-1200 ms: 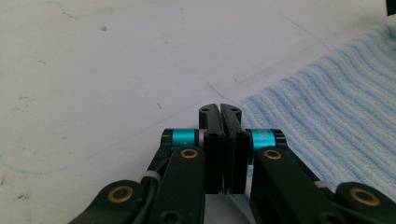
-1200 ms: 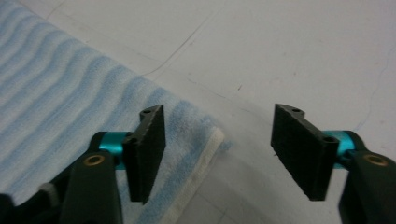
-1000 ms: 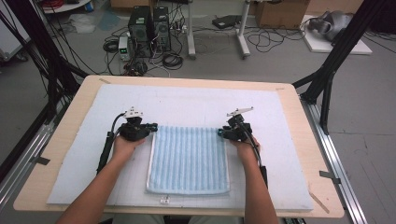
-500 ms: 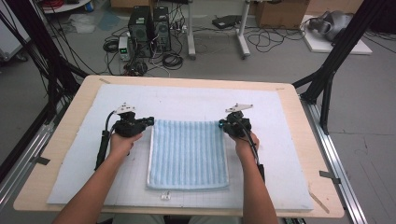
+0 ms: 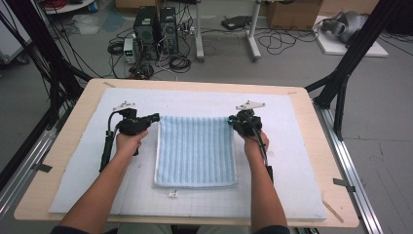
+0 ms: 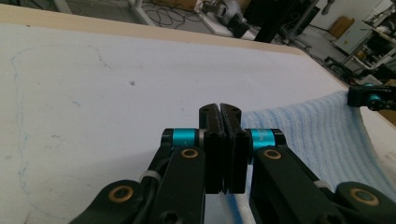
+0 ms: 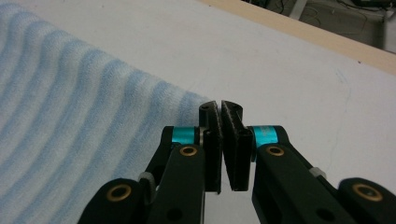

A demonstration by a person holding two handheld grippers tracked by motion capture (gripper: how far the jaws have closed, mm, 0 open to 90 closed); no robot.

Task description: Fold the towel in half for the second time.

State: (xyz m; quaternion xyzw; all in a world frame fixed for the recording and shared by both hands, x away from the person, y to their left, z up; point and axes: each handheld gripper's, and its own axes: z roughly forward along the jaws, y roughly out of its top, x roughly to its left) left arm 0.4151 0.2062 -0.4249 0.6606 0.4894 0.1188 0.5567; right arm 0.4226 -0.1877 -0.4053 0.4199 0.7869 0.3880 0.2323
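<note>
A folded light blue striped towel (image 5: 195, 151) lies on the white mat in the middle of the table. My left gripper (image 5: 157, 117) is at its far left corner, jaws pressed together (image 6: 219, 106), with the towel (image 6: 303, 130) starting right at them. At the far right corner sits my right gripper (image 5: 230, 120), also shut (image 7: 219, 103), and the towel's corner (image 7: 70, 107) runs into its jaws. In the left gripper view the right gripper (image 6: 369, 98) holds that corner a little off the mat.
The white gridded mat (image 5: 292, 161) covers most of the wooden table (image 5: 63, 146). A small white tag (image 5: 172, 194) lies just in front of the towel. Black frame posts (image 5: 341, 92) stand at the table's sides, with computers (image 5: 156, 27) on the floor beyond.
Both hands have moved toward the far side of the table, and the towel's far edge has gone with them. The right gripper has risen slightly.
</note>
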